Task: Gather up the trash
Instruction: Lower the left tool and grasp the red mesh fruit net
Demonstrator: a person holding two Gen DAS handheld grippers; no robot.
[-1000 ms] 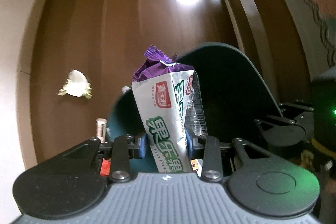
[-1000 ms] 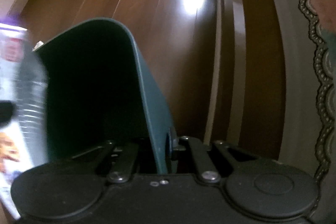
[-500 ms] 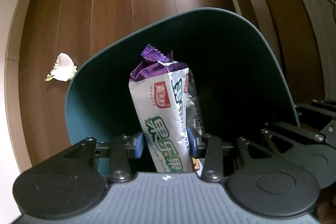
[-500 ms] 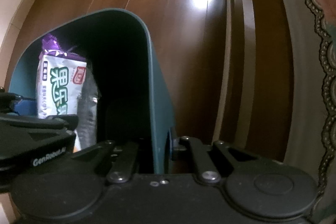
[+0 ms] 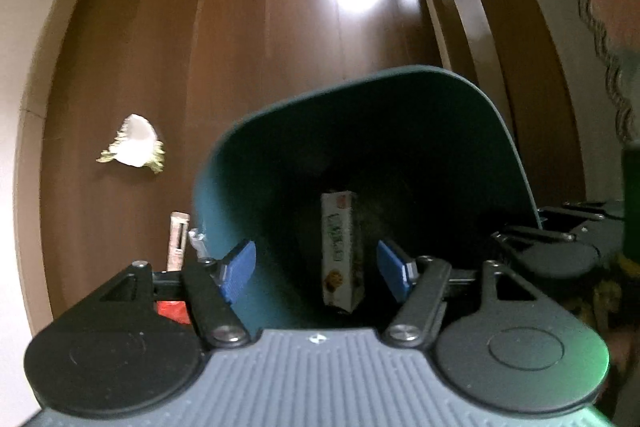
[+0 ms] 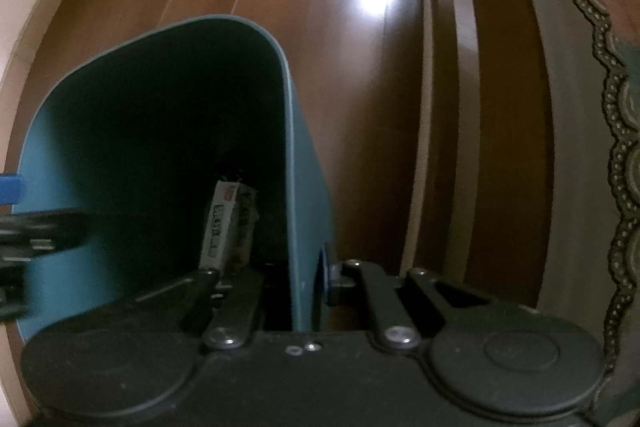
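At the bottom of the left wrist view the left gripper is pointing down over the teal bin, its jaws opening with nothing pressed between the blue pads. Deeper in, at the frame's centre, the snack packet is lying inside the bin. In the right wrist view the right gripper is pinching the bin's wall. Farther off, left of centre, a crumpled white scrap is sitting on the wooden floor.

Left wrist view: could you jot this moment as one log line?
left hand-held gripper: jaws opening, empty | snack packet: inside bin | right hand-held gripper: clamping bin wall | crumpled paper: on floor
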